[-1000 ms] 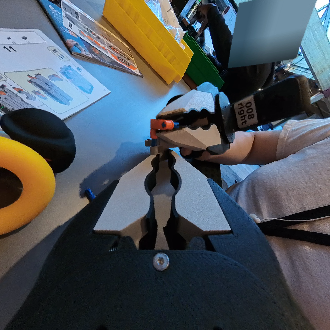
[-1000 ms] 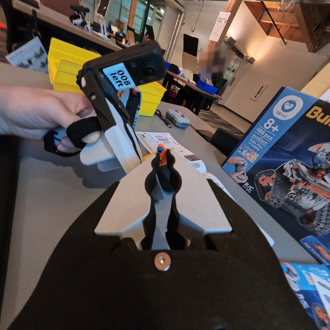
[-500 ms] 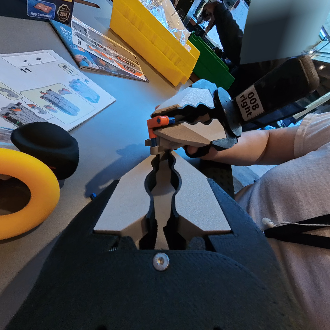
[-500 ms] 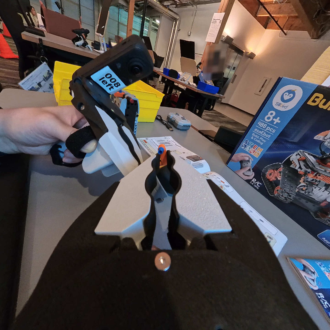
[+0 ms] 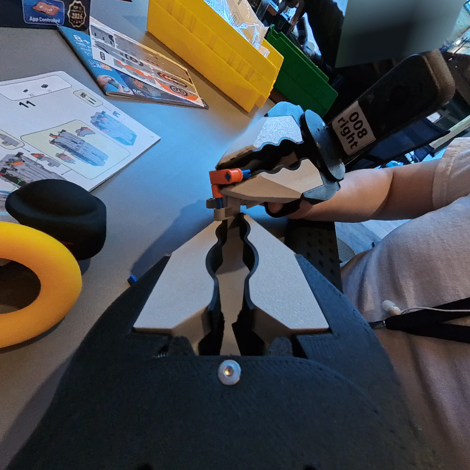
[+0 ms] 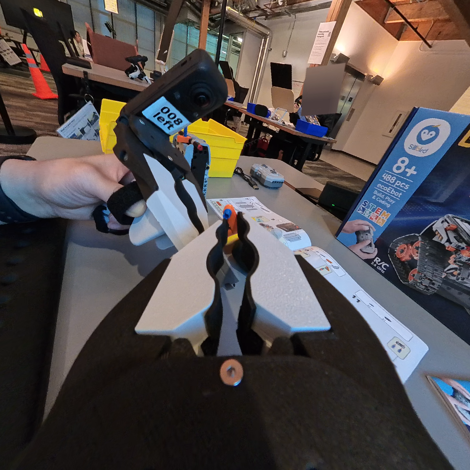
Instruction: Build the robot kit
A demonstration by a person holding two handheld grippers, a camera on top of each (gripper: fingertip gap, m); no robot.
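Grey surface (image 5: 175, 142) lies under both your claws. Your left claw (image 5: 232, 220) is closed on a small grey piece (image 5: 221, 211), tip to tip with your right claw (image 5: 220, 179), which pinches an orange piece (image 5: 223, 176) joined to it by a blue pin. Left of them sit a black wheel (image 5: 58, 213) and a yellow ring (image 5: 50, 287).

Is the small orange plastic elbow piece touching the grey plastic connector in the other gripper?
Touching. In the left wrist view, the orange plastic elbow piece in the right gripper joins, through a short blue pin, the grey plastic connector clamped by the left gripper.
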